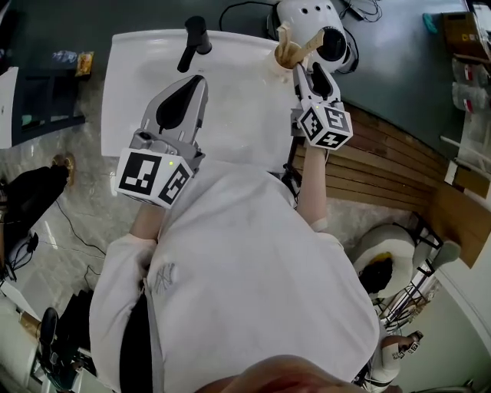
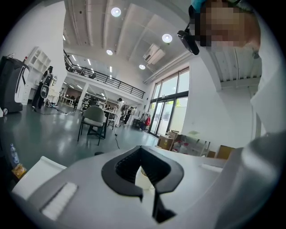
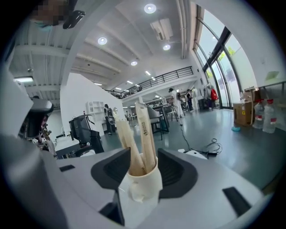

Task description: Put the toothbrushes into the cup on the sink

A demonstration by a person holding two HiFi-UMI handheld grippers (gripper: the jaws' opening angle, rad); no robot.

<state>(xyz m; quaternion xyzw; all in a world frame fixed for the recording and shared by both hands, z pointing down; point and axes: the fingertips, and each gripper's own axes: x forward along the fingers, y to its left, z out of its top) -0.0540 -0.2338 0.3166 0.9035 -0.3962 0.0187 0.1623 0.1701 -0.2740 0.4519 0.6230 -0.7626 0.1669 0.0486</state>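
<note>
Wood-look toothbrushes (image 3: 142, 134) stand in cup (image 3: 144, 185) at sink's (image 1: 123, 92) 1 o'clock corner. Light, stiff, slim; best pinched mid-handle. Cup prob. fragile (slick too). R tool (image 1: 310, 77) spread wide round cup, not clamped. L tool (image 1: 199, 83) closed, empty, at cup's 8 o'clock.

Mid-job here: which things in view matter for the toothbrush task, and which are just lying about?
Job:
- toothbrushes, standing in the cup
- cup, on the sink's corner, between the jaws of the open right claw
- sink

Lying about:
- black faucet
- white round device behind the sink
- wooden slats at right
- left claw, shut and empty
</note>
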